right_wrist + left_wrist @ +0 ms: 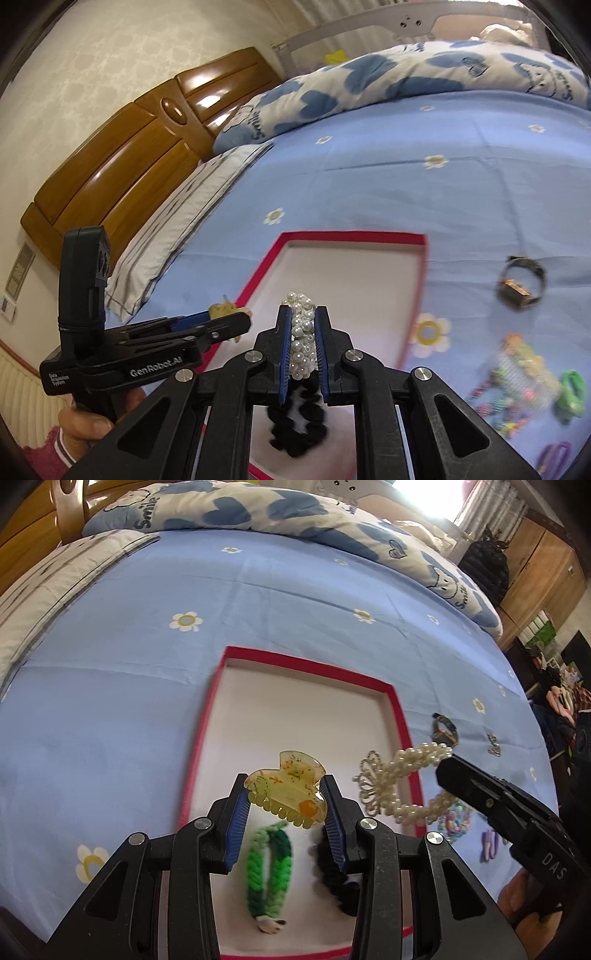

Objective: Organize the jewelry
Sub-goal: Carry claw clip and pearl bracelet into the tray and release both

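A red-rimmed white tray [400, 716] lies on the blue bedspread; it also shows in the right wrist view [354, 236]. My left gripper [286, 805] is shut on a yellow translucent hair claw [286, 786] above the tray's near part. My right gripper [303, 339] is shut on a pearl bracelet [302, 332] with a metal crown charm [371, 779], held over the tray's right rim. In the tray lie a green braided bracelet [269, 864] and a black scrunchie [299, 424]. The left gripper shows side-on in the right wrist view [229, 314].
A watch [521, 282] lies on the bedspread right of the tray. Colourful beads and clips [517, 376], a green clip [572, 391] and purple clips [554, 456] lie at the near right. A small silver charm [494, 744] lies beyond. Pillow and quilt [229, 509] sit at the back.
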`<state>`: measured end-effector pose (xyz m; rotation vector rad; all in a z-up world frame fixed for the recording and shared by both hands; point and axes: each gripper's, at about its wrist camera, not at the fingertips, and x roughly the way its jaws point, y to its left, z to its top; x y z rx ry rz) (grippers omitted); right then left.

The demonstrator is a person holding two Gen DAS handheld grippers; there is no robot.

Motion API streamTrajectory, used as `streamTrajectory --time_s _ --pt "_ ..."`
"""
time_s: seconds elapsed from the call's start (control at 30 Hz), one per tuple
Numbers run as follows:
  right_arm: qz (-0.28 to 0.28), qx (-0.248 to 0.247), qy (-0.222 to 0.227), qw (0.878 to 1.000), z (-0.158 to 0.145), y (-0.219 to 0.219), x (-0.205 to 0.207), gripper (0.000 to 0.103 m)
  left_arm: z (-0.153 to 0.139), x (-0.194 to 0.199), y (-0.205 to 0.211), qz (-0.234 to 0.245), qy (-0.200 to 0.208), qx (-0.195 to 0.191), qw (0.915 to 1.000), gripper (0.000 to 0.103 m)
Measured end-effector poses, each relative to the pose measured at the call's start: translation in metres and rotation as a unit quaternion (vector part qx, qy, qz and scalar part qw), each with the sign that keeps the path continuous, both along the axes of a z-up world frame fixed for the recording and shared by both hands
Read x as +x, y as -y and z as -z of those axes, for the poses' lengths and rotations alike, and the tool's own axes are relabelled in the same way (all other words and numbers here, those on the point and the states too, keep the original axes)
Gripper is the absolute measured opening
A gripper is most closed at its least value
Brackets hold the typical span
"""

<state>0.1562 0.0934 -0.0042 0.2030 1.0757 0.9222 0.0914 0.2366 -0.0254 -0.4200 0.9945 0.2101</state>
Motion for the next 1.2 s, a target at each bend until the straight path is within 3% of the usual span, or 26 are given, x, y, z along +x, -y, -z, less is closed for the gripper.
streamTrajectory --time_s 0.23,0.67,0.93,1.2 --pt "-0.008 -0.01 -0.025 1.0 0.023 -0.019 0.005 0.012 0.02 0.007 -0.004 0.004 -0.017 0.002 0.9998 0.036" --pt "0.008 -0.067 -0.046 0.997 0.061 -0.012 0.019 0.012 0.049 0.022 -0.004 0.003 -0.045 0.019 0.9988 0.036" --pt "-0.005 -0.081 -0.053 0.995 0.072 -0.019 0.019 0.012 0.055 0.024 -0.001 0.011 -0.053 0.034 0.998 0.037" --pt "0.001 -0.083 -0.054 0.995 0.071 -0.018 0.022 0.02 0.054 0.025 0.003 0.015 -0.06 0.045 0.9971 0.037"
